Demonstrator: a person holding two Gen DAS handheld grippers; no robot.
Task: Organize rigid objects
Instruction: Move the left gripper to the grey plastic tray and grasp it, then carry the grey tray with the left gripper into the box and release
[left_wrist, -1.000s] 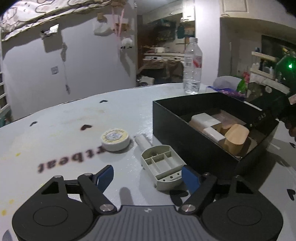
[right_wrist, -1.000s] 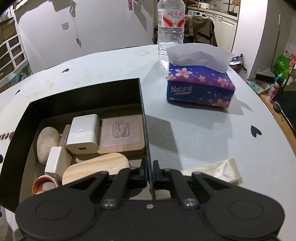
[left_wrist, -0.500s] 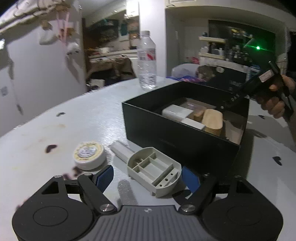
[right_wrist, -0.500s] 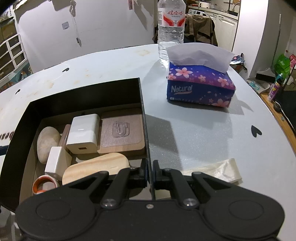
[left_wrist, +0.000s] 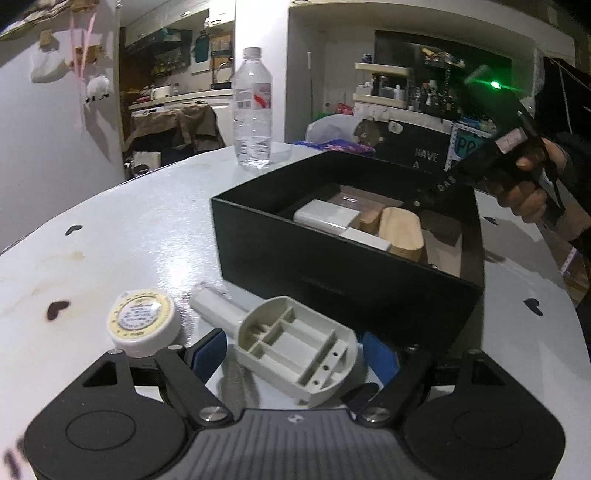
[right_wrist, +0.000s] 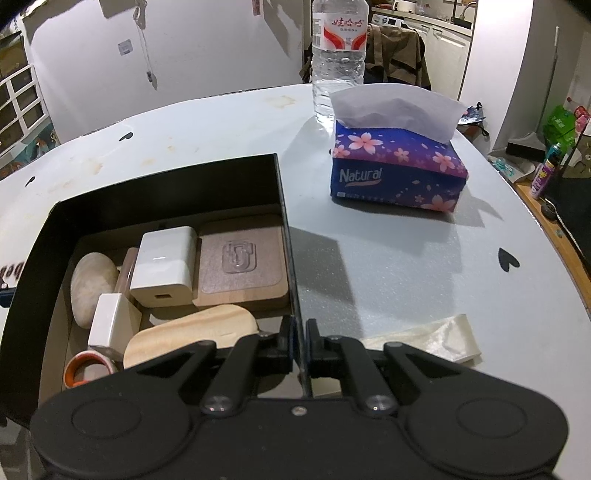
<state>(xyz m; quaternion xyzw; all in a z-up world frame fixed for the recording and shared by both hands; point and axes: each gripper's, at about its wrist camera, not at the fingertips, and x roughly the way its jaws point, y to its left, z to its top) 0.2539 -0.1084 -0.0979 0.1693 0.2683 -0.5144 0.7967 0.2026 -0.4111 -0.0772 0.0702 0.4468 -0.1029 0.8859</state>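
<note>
Between the wide-spread jaws of the left gripper (left_wrist: 293, 350) the beige compartment piece (left_wrist: 295, 352) is lying on the table (left_wrist: 129, 229), not yet pinched; its long axis is set slanted across the gap. The black box (left_wrist: 332, 273) just behind is clamped at its wall by the right gripper (right_wrist: 298, 341).

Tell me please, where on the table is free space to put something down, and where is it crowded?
Free: the wide bare table between the black box and the tissue pack, and the stretch left of the box, behind the round tin. Crowded: inside the box, and near the left gripper, where the tin and grey plastic tray lie.
</note>
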